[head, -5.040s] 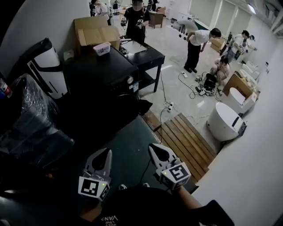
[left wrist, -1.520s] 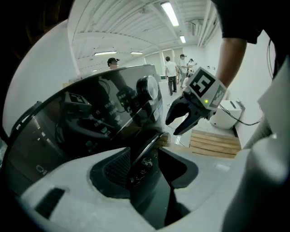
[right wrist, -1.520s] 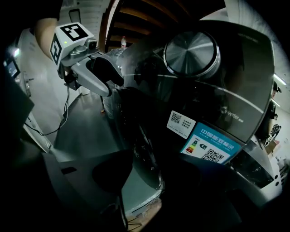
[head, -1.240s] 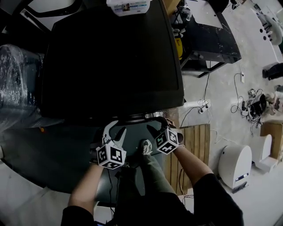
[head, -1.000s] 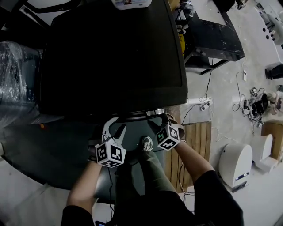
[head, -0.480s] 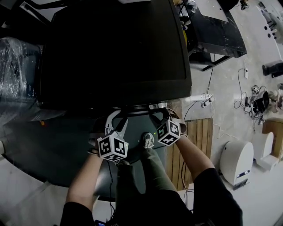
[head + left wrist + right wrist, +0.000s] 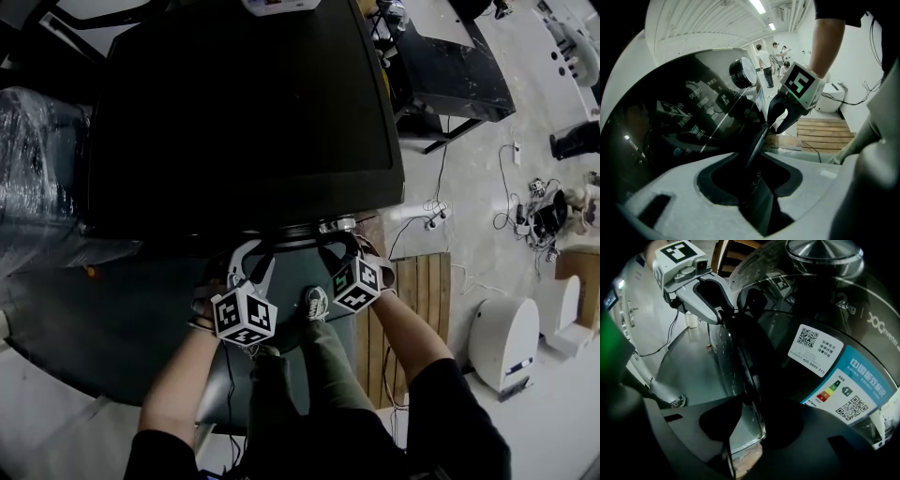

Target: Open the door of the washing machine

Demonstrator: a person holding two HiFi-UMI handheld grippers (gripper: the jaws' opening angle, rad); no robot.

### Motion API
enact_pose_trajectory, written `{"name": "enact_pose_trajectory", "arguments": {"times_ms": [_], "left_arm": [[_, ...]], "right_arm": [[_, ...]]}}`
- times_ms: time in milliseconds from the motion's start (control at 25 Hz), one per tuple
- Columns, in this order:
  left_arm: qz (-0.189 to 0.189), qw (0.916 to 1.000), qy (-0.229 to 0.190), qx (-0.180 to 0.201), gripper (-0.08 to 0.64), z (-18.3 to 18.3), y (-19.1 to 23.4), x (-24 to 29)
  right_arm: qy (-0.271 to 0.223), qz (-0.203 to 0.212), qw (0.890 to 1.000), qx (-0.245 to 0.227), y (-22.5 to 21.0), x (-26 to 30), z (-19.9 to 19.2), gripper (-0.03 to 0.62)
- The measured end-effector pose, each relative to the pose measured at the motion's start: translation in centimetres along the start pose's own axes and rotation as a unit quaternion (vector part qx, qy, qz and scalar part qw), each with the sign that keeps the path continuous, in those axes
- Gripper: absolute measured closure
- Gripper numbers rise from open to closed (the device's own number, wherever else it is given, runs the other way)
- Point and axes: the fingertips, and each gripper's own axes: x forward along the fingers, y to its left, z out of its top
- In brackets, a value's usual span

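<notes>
the black washing machine (image 7: pixel 244 112) filled the middle of the head view, seen from above, with no tabletop in play. its round door (image 7: pixel 292 281) sat at the front face, just below the machine's near edge. in both gripper views it looked swung a little way off the front panel.

the left gripper (image 7: pixel 253 259) was clenched on the door's rim, the dark edge running straight in between its white jaws. the right gripper (image 7: pixel 339 251) was grasping the same rim just beside it, with the clear edge of the door caught between its dark jaws.

to do the step well, i judged that both grippers should hold their bite and pull together along the door's arc around its hinge, not straight out. the rim is thin and smooth, so a twist could let it slip free. the control knob (image 7: pixel 740 72) above the door should be left alone.

five seconds earlier both grippers had hung free, well short of the machine, which stood across the room. a second earlier they were at the door. since then they had crept closer to the front edge.
</notes>
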Motion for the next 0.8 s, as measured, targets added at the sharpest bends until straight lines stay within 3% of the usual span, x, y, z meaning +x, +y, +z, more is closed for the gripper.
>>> {"name": "enact_pose_trajectory", "arguments": {"times_ms": [360,520,640,800], "left_arm": [[-0.014,0.9996,-0.011,-0.024,0.418,-0.2,-0.5,-0.4],[-0.057,0.9979,-0.019,0.024,0.398,-1.9,-5.4,-3.2],[-0.043,0.9975,-0.030,0.047,0.371,-3.0,-7.8,-5.2],[-0.036,0.9986,-0.015,0.034,0.351,-4.6,-9.2,-6.7]], "right_arm": [[0.025,0.002,1.000,0.001,0.9,-0.1,-0.7,0.460],[0.001,0.068,0.998,0.012,8.4,-2.3,-2.8,0.486],[-0.006,0.049,0.997,0.058,13.1,-3.7,-3.6,0.480],[0.014,0.043,0.996,0.074,16.7,-4.4,-3.9,0.469]]}}
